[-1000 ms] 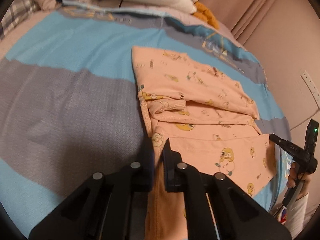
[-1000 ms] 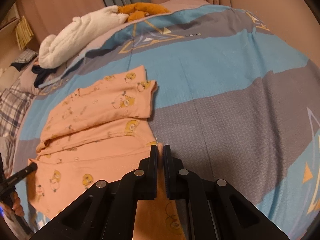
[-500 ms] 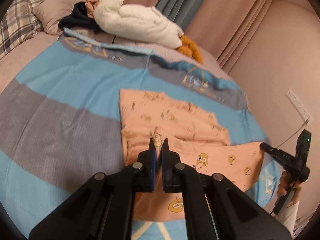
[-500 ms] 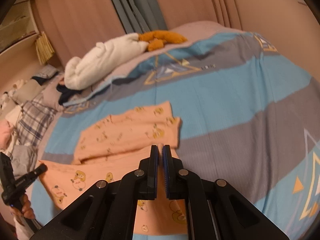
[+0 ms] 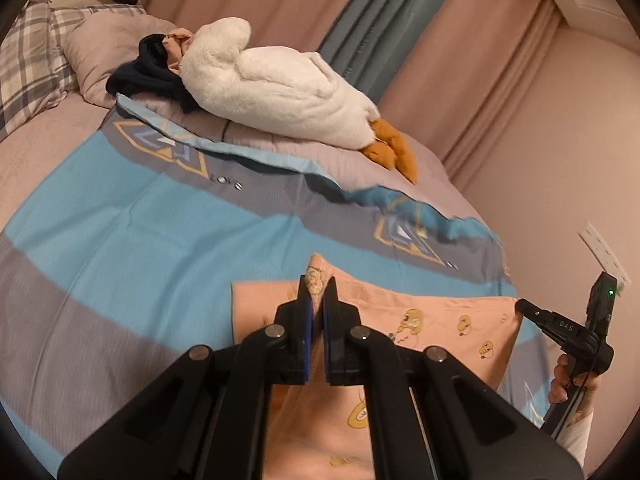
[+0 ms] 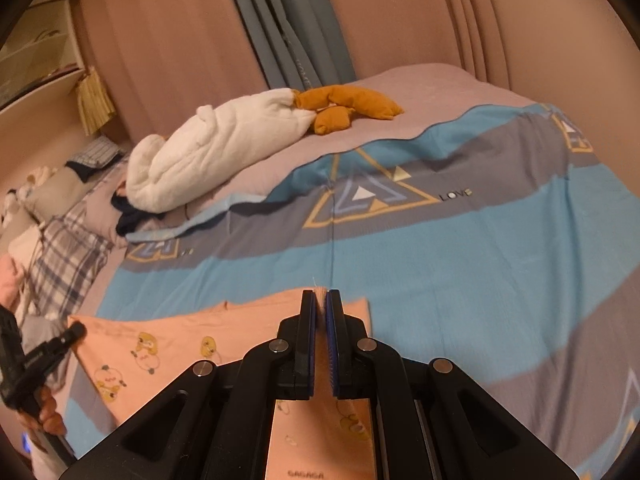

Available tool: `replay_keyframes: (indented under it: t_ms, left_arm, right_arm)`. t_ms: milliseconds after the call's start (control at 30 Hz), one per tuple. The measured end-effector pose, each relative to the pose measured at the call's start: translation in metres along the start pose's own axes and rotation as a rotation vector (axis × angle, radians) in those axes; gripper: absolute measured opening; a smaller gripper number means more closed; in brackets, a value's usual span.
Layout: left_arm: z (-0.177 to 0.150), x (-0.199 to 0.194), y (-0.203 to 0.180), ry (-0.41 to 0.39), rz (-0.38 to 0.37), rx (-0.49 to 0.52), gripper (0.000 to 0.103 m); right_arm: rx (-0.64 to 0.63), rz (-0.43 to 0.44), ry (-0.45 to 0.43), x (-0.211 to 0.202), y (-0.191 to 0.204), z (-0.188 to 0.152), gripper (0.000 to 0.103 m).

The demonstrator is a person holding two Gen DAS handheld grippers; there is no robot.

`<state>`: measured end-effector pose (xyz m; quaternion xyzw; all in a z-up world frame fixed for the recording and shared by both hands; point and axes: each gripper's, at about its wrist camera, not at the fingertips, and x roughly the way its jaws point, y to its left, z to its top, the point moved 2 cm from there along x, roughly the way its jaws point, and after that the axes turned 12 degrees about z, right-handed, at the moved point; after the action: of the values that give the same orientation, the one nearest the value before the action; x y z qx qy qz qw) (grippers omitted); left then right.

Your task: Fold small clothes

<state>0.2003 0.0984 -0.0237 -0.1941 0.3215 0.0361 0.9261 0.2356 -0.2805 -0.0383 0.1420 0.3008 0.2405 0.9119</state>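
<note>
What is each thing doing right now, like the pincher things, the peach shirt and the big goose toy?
Left gripper: jaws shut on one corner of the shirt.
Right gripper: jaws shut on the other corner.
Peach shirt: near edge held up off the bed, stretched between the two grippers.
Goose toy: lying on its side near the pillows.
Striped blanket: spread flat over the bed.

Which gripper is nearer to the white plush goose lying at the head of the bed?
Left. The left gripper, pinching the peach garment, sits on the side toward the goose; the right gripper holds the garment's other corner, farther along.
</note>
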Motion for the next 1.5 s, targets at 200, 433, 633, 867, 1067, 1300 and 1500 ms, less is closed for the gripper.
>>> replay_keyframes:
  t_ms: [200,433,633,867,1067,1300,1500]
  left_arm:
    - [0.016,0.056,0.007,0.07,0.048,-0.017,0.003]
    - [0.007,0.113,0.017,0.168,0.113,-0.007,0.004]
    - [-0.007,0.141,0.031,0.25,0.208,-0.017,0.009]
    - [-0.003,0.114,0.049,0.216,0.232,-0.076,0.059]
    - [-0.017,0.067,0.058,0.208,0.173,-0.135,0.081]
    - [-0.062,0.031,0.06,0.286,0.094,-0.216,0.081]
    - [-0.1,0.003,0.05,0.255,0.072,-0.235,0.08]
  right_arm:
    - [0.005,-0.051,0.067,0.054,-0.016,0.017,0.007]
    - [0.028,-0.127,0.178,0.108,-0.033,0.005,0.007]
    - [0.06,-0.17,0.251,0.133,-0.05,-0.008,0.007]
    - [0.116,-0.172,0.238,0.109,-0.06,-0.011,0.026]
    - [0.161,-0.124,0.144,0.035,-0.053,-0.019,0.059]
    - [0.283,-0.088,0.163,-0.007,-0.056,-0.08,0.059]
    - [0.359,-0.001,0.188,-0.014,-0.048,-0.117,0.059]
